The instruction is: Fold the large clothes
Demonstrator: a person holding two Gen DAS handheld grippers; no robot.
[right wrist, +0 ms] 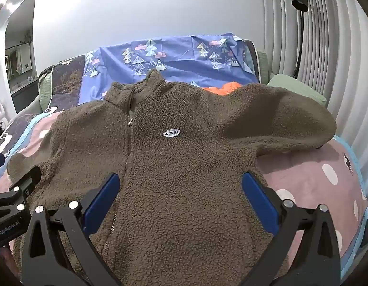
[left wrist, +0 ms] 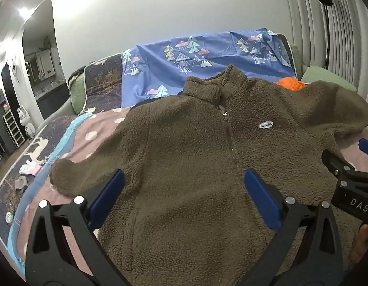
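- Blue-padded fingers of the left hand-held gripper (left wrist: pixel 184 197) stand wide apart at 6 o'clock in the left wrist view, holding nothing, poised over the lower body of the fleece jacket (left wrist: pixel 207 166).
- Right hand-held gripper (right wrist: pixel 181 200) is likewise spread apart and holds nothing, over the jacket's hem area at 6 o'clock in its own view.
- Brown fleece jacket lies front-up and spread flat on the bed (right wrist: pixel 315 178), collar toward 12 o'clock, zipper running down the middle, a white oval label (right wrist: pixel 172 133) on the chest.
- One sleeve reaches out to 3 o'clock, its cuff near the bed's edge; the other sleeve ends at 9 o'clock, with pink spotted cover showing beyond it.
- Bare bed cover lies open at 4 o'clock in the right wrist view, beside the jacket's side edge.
- Blue tree-print sheet (left wrist: pixel 207 54) drapes behind the collar at 12 o'clock; an orange cloth (right wrist: pixel 222 88) sits just behind the shoulder.
- Black floor lamp (right wrist: pixel 300 23) stands at 2 o'clock by the curtain.
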